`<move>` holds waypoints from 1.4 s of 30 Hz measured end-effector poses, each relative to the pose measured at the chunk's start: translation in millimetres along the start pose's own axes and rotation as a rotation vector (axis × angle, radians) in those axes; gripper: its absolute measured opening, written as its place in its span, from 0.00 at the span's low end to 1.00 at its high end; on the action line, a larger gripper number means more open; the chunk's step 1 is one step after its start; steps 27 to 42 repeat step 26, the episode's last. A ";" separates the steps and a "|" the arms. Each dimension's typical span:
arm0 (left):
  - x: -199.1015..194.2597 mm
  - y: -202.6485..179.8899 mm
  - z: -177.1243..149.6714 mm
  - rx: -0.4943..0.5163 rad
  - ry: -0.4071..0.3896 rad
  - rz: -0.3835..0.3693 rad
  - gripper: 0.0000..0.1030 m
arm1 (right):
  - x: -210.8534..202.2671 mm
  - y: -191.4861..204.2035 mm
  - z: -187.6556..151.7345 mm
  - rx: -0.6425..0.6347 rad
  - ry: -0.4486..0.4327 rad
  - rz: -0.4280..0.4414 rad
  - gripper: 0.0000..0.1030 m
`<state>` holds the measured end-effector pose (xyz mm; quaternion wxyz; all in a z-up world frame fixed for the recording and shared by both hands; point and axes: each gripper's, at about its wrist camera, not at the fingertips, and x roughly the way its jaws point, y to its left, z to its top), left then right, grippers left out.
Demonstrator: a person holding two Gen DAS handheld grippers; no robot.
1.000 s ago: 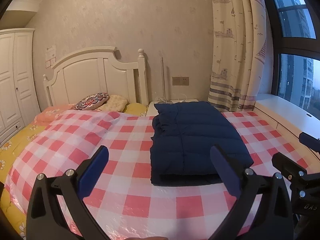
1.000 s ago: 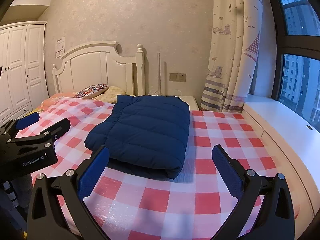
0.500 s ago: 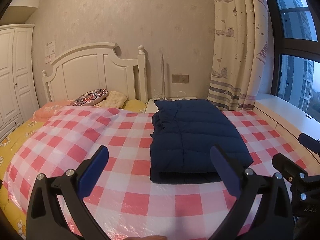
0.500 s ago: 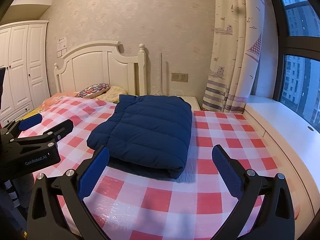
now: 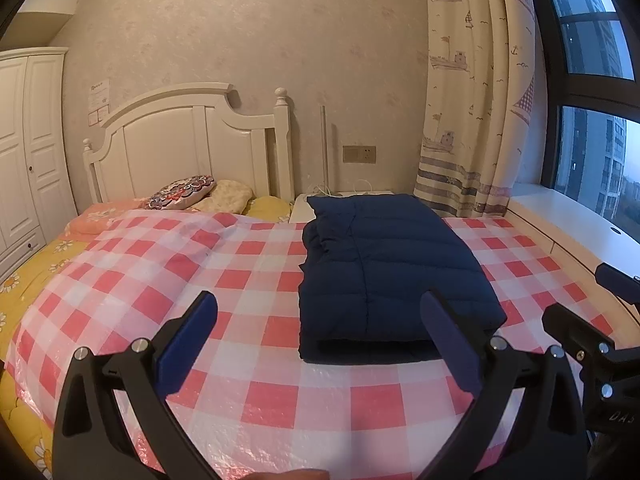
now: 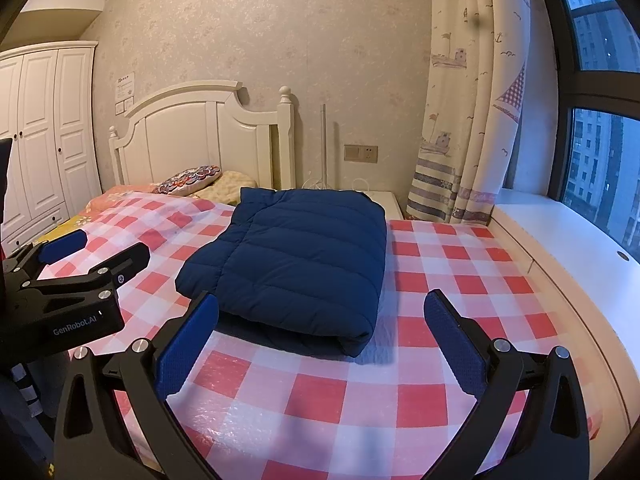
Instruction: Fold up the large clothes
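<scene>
**Operator:** I have both grippers off the bed and empty. My left gripper (image 5: 318, 336) has its jaws spread wide with nothing between them, and my right gripper (image 6: 320, 336) is the same: released, holding nothing. The navy down jacket (image 6: 296, 256) lies folded into a thick rectangle on the checked plastic sheet (image 6: 440, 280), toward the window side of the bed, its far end near the white nightstand (image 5: 340, 196).

**Partner:** So is the fold done?

**Operator:** I judge it nearly so. The near edge is stacked in two clear layers, and the right side looks square. The left side (image 5: 316, 240) is bunched and wavy where the layers meet; that is the part I would tidy.

**Partner:** How would you go about it?

**Operator:** Come in low with the left gripper, pinch only the loose upper layer at that ruffled edge, and draw it outward until it lines up with the layer beneath. Meanwhile the right gripper should press flat on top, because down stuffing springs back and the sheet looks slick enough to let the whole bundle slide.

**Partner:** Any risk?

**Operator:** Grabbing too deep would lift both layers and open the fold. Also, my two grippers sit near each other at the foot of the bed, so I would move one at a time.
</scene>
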<state>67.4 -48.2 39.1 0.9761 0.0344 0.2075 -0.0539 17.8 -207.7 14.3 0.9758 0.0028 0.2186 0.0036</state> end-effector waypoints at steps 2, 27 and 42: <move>-0.2 -0.4 0.0 0.001 -0.001 0.001 0.98 | 0.2 0.1 -0.4 0.000 0.001 0.001 0.96; 161.7 193.3 38.2 -0.138 0.308 0.141 0.98 | 59.1 -166.7 15.7 0.116 0.122 -0.280 0.96; 161.7 193.3 38.2 -0.138 0.308 0.141 0.98 | 59.1 -166.7 15.7 0.116 0.122 -0.280 0.96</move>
